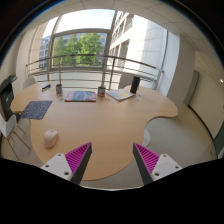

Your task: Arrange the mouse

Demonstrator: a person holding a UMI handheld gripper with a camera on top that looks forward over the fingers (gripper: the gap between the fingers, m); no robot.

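Observation:
A small white mouse lies on the round wooden table, to the left of and a little beyond my left finger. A dark mouse pad lies farther back on the left side of the table. My gripper is held above the table's near edge, open and empty, with its magenta pads wide apart.
A colourful mat, a small cup and a laptop stand at the far side of the table. A chair is at the left. Large windows and a railing are behind. The table has a notch at its right edge.

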